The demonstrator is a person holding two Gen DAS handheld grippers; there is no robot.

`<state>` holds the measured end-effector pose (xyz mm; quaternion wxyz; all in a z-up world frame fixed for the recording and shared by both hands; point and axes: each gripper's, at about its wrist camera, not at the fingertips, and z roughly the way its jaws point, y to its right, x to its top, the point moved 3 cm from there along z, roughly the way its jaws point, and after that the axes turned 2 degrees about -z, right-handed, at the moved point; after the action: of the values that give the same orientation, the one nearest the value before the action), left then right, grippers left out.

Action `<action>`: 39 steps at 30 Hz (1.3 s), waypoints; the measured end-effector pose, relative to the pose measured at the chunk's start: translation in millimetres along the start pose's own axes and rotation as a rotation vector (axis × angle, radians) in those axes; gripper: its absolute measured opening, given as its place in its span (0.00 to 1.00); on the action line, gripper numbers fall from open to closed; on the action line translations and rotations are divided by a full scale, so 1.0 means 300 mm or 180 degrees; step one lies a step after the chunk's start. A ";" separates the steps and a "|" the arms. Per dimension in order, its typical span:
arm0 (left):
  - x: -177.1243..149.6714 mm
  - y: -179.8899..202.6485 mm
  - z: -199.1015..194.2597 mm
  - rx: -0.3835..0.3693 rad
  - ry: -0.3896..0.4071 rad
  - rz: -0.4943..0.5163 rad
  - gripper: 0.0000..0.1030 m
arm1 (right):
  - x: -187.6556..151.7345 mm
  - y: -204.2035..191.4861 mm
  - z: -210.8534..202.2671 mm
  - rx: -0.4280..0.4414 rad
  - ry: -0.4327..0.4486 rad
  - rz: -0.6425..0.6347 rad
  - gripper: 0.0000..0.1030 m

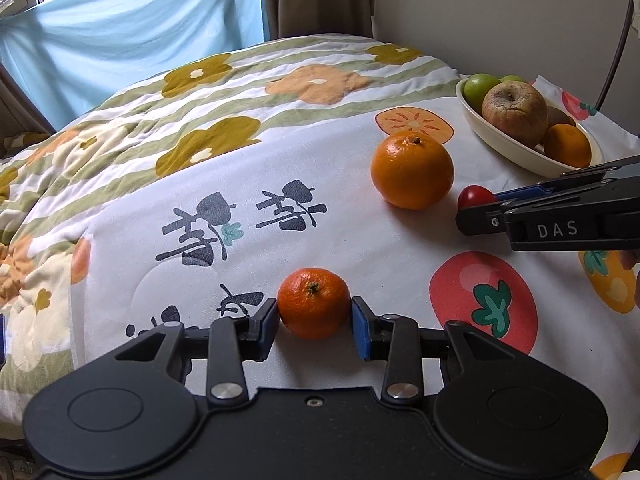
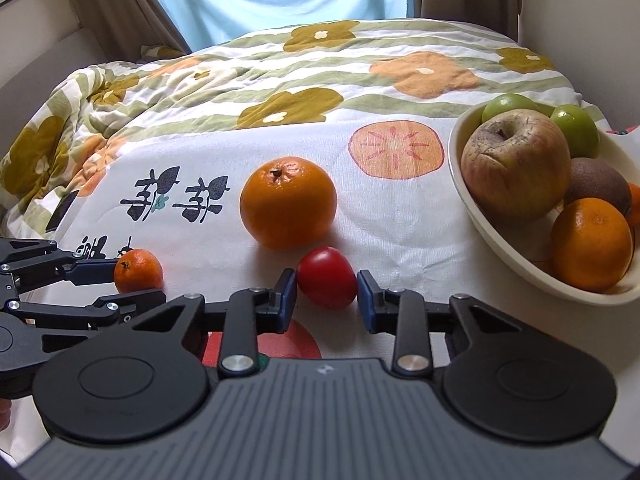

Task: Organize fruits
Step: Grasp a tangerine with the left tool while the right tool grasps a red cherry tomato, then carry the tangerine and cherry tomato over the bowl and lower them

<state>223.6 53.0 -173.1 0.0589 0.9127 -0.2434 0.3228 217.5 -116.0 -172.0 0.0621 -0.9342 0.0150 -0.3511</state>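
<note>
Already both tongs grip fruit on the bed: left tongs [image 1: 314, 322] pinch a mandarin [image 1: 314, 303], right tongs [image 2: 327, 296] a tomato [image 2: 327, 277], nearer the bowl [image 2: 476, 224]. Squeezed hard, the tomato could split; either might roll.

orange [image 2: 288, 202] left of bowl [image 2: 480, 220], tomato [image 2: 327, 277] before

Orange mandarin [image 1: 314, 303], bigger orange [image 1: 412, 171], red tomato [image 2: 327, 277]; cream bowl [image 2: 472, 204]; white cloth [image 1: 320, 248] printed with fruit; green-striped flowered quilt [image 1: 192, 92].
</note>
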 end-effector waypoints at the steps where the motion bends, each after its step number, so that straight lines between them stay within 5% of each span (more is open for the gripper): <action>1: -0.003 -0.003 -0.006 0.0010 -0.0003 -0.0031 0.41 | 0.001 0.000 -0.007 0.0004 0.0009 -0.0005 0.46; 22: 0.070 0.135 -0.270 0.0068 0.0329 -0.0336 0.41 | 0.021 0.102 -0.265 0.0127 0.0164 -0.0030 0.46; 39: 0.247 0.487 -0.361 0.0233 0.0565 -0.0378 0.41 | 0.074 0.432 -0.483 0.0296 0.0369 -0.0037 0.46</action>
<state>142.2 -76.2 -49.7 0.0659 0.8949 -0.1708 0.4070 141.0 -261.3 -65.7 0.1024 -0.9085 -0.0031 -0.4052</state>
